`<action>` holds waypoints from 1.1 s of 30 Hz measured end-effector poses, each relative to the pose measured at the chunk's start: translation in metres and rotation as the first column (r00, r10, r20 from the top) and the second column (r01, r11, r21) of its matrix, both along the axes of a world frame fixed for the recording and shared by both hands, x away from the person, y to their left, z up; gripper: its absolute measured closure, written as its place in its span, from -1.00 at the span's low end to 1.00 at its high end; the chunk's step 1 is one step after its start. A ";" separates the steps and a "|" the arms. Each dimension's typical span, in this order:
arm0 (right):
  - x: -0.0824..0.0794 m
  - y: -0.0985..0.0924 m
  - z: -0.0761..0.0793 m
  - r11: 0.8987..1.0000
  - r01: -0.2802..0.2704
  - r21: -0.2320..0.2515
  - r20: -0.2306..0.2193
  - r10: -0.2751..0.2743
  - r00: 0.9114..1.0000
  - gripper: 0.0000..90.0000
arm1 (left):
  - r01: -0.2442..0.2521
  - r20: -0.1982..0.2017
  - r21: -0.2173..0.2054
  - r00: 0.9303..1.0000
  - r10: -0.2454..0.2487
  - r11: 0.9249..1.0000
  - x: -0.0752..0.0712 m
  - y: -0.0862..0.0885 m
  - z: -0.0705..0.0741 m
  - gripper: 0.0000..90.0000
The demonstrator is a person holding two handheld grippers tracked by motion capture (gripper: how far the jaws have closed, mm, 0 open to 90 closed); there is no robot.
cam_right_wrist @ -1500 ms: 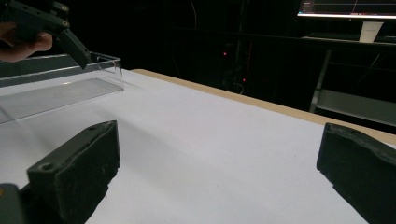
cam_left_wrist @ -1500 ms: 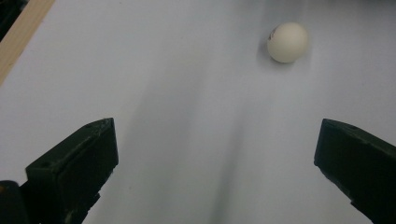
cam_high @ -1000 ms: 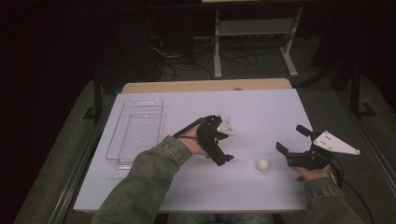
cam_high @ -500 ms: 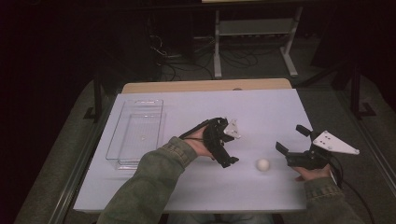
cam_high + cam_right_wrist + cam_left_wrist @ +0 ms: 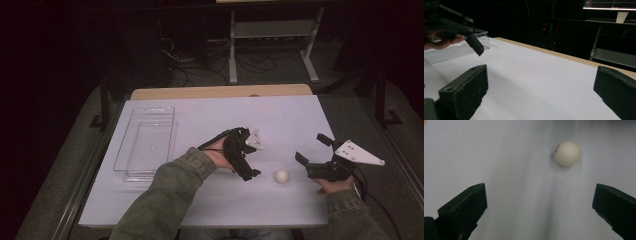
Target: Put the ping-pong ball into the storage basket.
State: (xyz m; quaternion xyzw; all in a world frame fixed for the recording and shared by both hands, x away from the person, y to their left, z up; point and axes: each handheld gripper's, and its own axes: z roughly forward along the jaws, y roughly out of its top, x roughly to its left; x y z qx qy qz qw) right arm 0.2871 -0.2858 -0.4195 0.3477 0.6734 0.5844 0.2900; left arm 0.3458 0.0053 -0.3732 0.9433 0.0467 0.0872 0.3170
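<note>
The left gripper (image 5: 540, 212) held its fingers wide apart and empty, with the white ball (image 5: 567, 153) lying ahead of them, untouched, nearer the right-hand finger.

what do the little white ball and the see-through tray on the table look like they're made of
The ball looks like thin matte plastic, probably a table tennis ball: smooth off-white shell with a small printed mark. The tray looks like clear rigid plastic, possibly acrylic: the table shows through its glossy, straight walls.
</note>
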 end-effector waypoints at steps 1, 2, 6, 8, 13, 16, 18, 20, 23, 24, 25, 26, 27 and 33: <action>0.000 0.000 0.000 1.000 0.000 0.000 0.000 0.000 1.000 -1.00 | 0.003 0.000 0.000 1.000 -0.003 1.000 0.000 -0.001 0.000 -1.00; 0.000 0.000 0.000 1.000 0.001 0.000 0.000 -0.001 1.000 -1.00 | 0.004 0.000 -0.002 1.000 -0.004 1.000 0.000 -0.002 -0.001 -1.00; 0.000 -0.001 0.000 1.000 0.003 0.004 0.001 -0.003 1.000 -1.00 | 0.008 0.000 -0.002 1.000 -0.008 1.000 0.000 -0.005 -0.002 -1.00; 0.000 -0.001 0.000 1.000 0.003 0.004 0.001 -0.003 1.000 -1.00 | 0.008 -0.003 -0.006 1.000 -0.008 1.000 0.001 -0.006 -0.003 -1.00; 0.000 -0.001 0.000 1.000 0.003 0.003 0.002 -0.003 1.000 -1.00 | 0.017 -0.004 -0.002 1.000 -0.017 1.000 0.000 -0.009 -0.004 -1.00; 0.000 -0.002 0.000 1.000 0.004 0.004 0.004 -0.004 1.000 -1.00 | 0.021 0.000 0.003 1.000 -0.021 1.000 0.000 -0.012 -0.006 -1.00; 0.000 -0.002 0.001 1.000 0.006 0.007 0.003 -0.006 1.000 -1.00 | 0.030 0.001 0.006 1.000 -0.030 1.000 -0.001 -0.014 -0.007 -1.00; 0.000 -0.002 0.000 1.000 0.005 0.006 0.003 -0.005 1.000 -1.00 | 0.036 0.000 0.005 0.999 -0.036 0.999 -0.002 -0.016 -0.007 -1.00; 0.000 -0.002 0.001 1.000 0.005 0.007 0.003 -0.005 1.000 -1.00 | 0.038 -0.003 0.002 0.999 -0.038 0.999 -0.002 -0.019 -0.008 -1.00; 0.000 -0.002 0.001 1.000 0.005 0.008 0.003 -0.005 1.000 -1.00 | 0.040 -0.003 0.001 0.999 -0.040 0.999 -0.002 -0.020 -0.008 -1.00; 0.000 -0.002 0.001 1.000 0.006 0.008 0.003 -0.006 1.000 -1.00 | 0.043 -0.003 0.002 0.999 -0.043 0.999 -0.002 -0.020 -0.008 -1.00; 0.000 -0.002 0.001 1.000 0.006 0.009 0.003 -0.006 1.000 -1.00 | 0.043 -0.003 0.003 0.999 -0.043 0.999 -0.001 -0.021 -0.008 -1.00; 0.000 -0.002 0.001 1.000 0.006 0.008 0.003 -0.006 1.000 -1.00 | 0.044 -0.003 0.001 0.999 -0.044 0.999 -0.001 -0.022 -0.009 -1.00; 0.000 -0.002 0.001 1.000 0.006 0.008 0.003 -0.006 1.000 -1.00 | 0.046 -0.008 0.001 0.999 -0.046 0.999 -0.001 -0.025 -0.011 -1.00</action>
